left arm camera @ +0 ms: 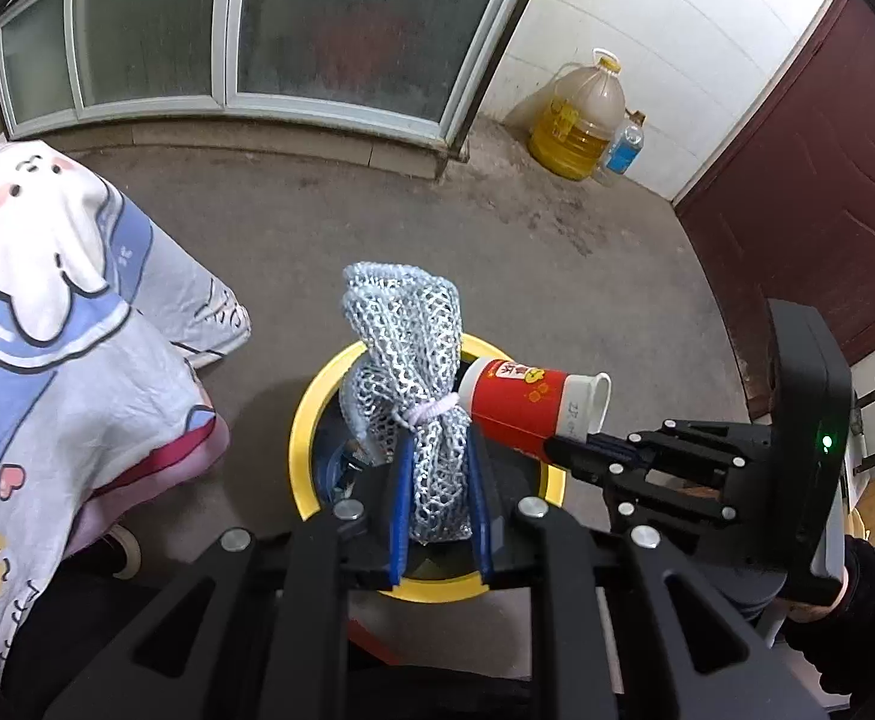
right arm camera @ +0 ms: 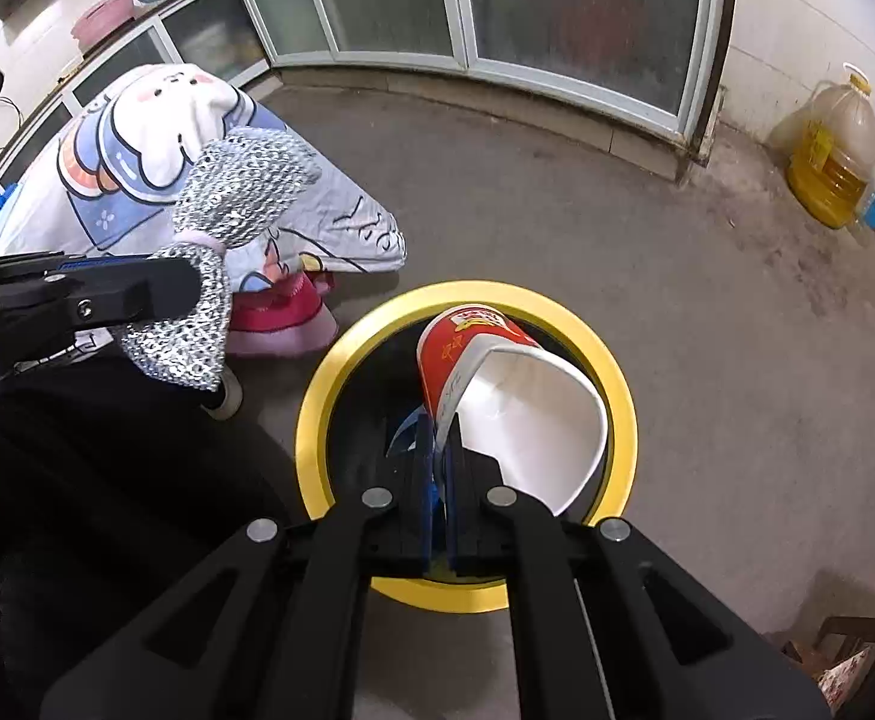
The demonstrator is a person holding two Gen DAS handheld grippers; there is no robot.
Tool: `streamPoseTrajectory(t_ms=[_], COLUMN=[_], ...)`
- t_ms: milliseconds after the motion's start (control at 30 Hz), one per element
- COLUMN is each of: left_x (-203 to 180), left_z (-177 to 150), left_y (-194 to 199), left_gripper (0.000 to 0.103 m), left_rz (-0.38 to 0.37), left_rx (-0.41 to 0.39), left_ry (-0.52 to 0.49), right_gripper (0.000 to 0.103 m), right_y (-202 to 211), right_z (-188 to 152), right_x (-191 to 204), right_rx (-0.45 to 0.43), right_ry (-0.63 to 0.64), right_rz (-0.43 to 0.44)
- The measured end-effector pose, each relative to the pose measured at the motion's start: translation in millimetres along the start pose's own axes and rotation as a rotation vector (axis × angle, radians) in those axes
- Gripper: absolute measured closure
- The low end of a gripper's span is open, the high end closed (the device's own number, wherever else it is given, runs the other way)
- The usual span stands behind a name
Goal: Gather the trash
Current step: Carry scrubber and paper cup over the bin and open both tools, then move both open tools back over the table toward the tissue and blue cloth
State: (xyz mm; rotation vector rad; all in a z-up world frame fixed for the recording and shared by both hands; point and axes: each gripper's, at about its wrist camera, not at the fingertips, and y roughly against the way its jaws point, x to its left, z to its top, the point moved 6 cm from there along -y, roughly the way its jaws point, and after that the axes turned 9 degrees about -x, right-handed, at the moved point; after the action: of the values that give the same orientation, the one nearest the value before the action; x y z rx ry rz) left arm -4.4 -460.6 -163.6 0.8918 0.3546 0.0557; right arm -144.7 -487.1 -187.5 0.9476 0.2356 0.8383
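My left gripper [left arm camera: 440,480] clamps the silver mesh bundle [left arm camera: 407,348] above the yellow-rimmed bin [left arm camera: 302,426]; my right gripper [right arm camera: 440,468] pinches the red paper cup [right arm camera: 467,348] rim over it.

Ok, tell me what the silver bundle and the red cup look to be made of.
Silver bundle in the left hand-held gripper: likely foam or plastic netting, open mesh, shiny metallic finish.
Red cup in the right hand-held gripper: probably coated paper, thin rim squashed out of round, plain white inside, printed red outside.

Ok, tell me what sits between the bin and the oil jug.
Only bare concrete floor lies between the yellow-rimmed bin and the oil jug, in the right wrist view.
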Motion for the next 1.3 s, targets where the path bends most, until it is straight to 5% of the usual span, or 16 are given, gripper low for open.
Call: streamPoseTrajectory(t_ms=[233,333,400,467,500,533,567,633,933,1133,1300], left_x=[-2.4,-3.7,1.0,9.1,10.6,13.2,17.5,24.5,64.3,116.6,191.9], left_z=[-2.4,-3.7,-3.6,-1.8,-0.7,0.4,1.4,3.6,15.9,-0.6,-47.8], left_y=[-14.4,-14.8,-15.9,-11.2,-8.6,-6.4,-3.7,5.1,94.9,207.7,313.2], left_gripper=[0.087,0.08,0.051,0.031,0.03,0.028,0.023,0.018,0.01,0.008,0.008], left_rz=[0.012,0.024,0.028,0.048,0.046,0.04,0.038,0.044,0.089,0.27,0.535], left_rx=[0.028,0.023,0.021,-0.007,-0.016,-0.022,-0.029,-0.057,-0.257,-0.434,-0.542], left_ry=[0.011,0.005,0.029,0.066,0.075,0.088,0.108,0.14,0.225,0.23,0.36], right_gripper=[0.1,0.099,0.099,0.098,0.097,0.087,0.066,0.045,0.04,0.028,0.029], right_y=[-9.4,-14.0,-15.8,-18.8,-19.4,-19.5,-19.0,-12.4,32.4,62.9,67.2], right_z=[-0.4,-2.6,-5.5,-8.0,-9.2,-9.9,-10.4,-6.8,38.2,84.7,124.1], right_x=[-2.9,-7.1,-12.1,-16.8,-19.0,-21.9,-24.0,-29.0,2.8,68.1,154.6], right_rx=[0.009,0.031,0.042,0.054,0.058,0.059,0.057,0.024,-0.201,-0.357,-0.432], right_ry=[0.004,0.001,0.004,0.014,0.01,0.001,-0.006,-0.046,0.03,0.155,0.305], right_rz=[-0.025,-0.037,-0.055,-0.079,-0.087,-0.094,-0.095,-0.078,0.004,0.137,0.245])
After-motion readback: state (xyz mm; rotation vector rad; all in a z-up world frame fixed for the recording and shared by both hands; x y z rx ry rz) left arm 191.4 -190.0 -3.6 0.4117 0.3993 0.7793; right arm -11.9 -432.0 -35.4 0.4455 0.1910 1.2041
